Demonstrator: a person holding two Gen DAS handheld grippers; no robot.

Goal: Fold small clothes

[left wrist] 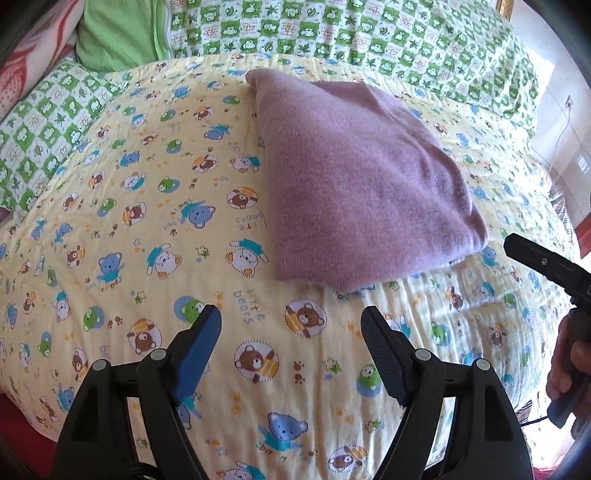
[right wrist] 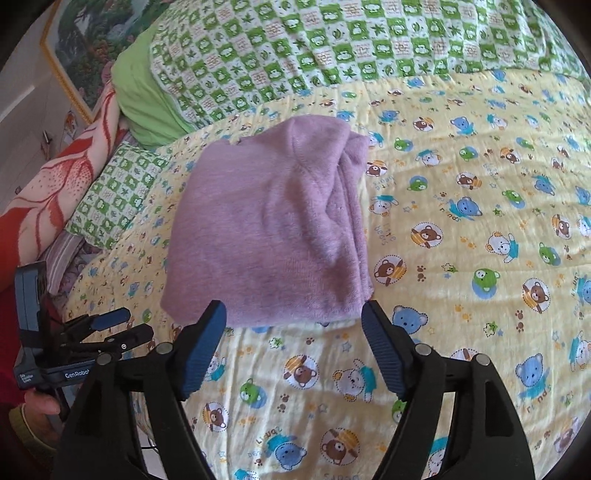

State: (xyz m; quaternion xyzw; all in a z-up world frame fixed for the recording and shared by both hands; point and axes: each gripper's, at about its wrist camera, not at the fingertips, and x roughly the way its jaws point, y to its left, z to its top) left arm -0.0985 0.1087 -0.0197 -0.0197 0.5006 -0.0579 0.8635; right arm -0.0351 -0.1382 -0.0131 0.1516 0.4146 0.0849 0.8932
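A folded purple knit garment lies on the yellow bear-print quilt. It also shows in the right wrist view, folded into a thick rectangle. My left gripper is open and empty, just short of the garment's near edge. My right gripper is open and empty, its fingertips at the garment's near edge. The right gripper's tip shows at the right edge of the left wrist view. The left gripper shows at the left edge of the right wrist view.
A green checked blanket and a plain green pillow lie behind the quilt. A red and white flowered blanket lies at the left. A framed picture hangs on the wall.
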